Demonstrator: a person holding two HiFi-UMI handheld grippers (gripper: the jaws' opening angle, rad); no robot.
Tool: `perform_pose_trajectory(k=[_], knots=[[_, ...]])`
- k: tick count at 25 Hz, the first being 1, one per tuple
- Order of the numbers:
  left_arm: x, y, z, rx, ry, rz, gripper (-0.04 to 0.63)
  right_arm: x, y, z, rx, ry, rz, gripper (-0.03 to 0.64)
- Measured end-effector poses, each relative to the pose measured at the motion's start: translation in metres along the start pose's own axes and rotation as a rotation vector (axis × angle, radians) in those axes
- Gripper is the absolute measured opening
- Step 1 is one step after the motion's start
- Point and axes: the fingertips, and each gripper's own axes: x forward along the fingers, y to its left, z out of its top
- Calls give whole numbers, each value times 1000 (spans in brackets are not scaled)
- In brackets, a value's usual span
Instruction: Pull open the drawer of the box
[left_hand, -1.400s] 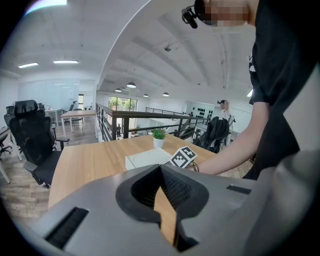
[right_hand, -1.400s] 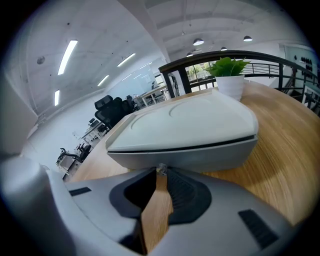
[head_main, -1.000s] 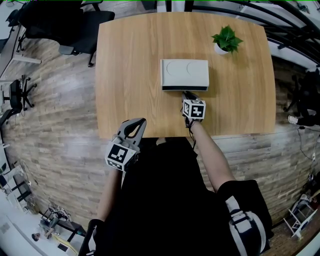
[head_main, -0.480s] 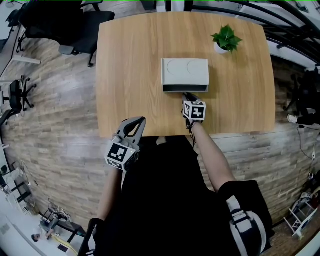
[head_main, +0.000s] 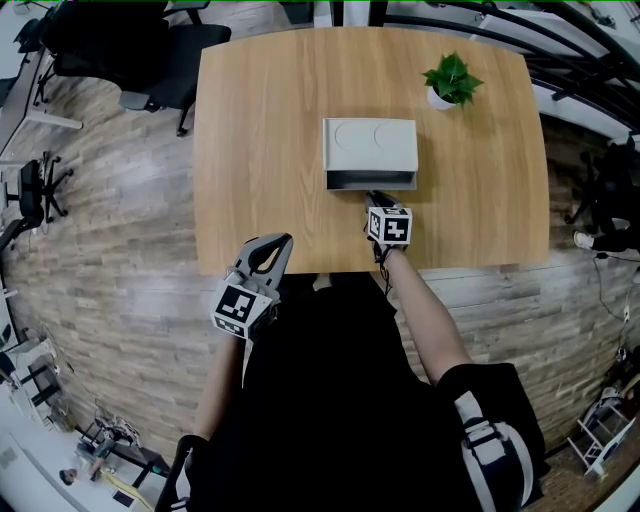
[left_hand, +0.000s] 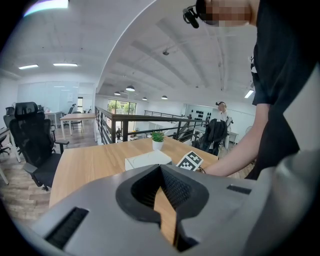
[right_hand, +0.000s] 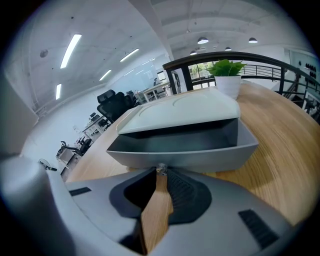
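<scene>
A light grey box (head_main: 370, 145) stands in the middle of the wooden table (head_main: 260, 150). Its drawer (head_main: 370, 180) sticks out a short way from the near side. In the right gripper view the drawer (right_hand: 185, 150) shows as a dark open tray under the lid (right_hand: 180, 112). My right gripper (head_main: 376, 199) is shut on the drawer's small knob (right_hand: 161, 169) at the middle of the front. My left gripper (head_main: 272, 245) hangs over the table's near edge, well left of the box, shut and holding nothing. The box (left_hand: 147, 160) is far ahead in the left gripper view.
A potted green plant (head_main: 452, 78) stands at the table's far right, just beyond the box. A black office chair (head_main: 130, 50) stands on the floor off the table's far left corner. Railings run along the right side.
The drawer has slid a little further out of the box as my right gripper drew back toward me with the knob. The left gripper has stayed still.
</scene>
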Motion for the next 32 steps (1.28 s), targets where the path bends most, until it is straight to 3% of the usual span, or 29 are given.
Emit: perform_pose_trajectory(k=[32], knots=[[1,-9,-2,-9,-21,-11,21,-17,7,-31,8,39,19,78]])
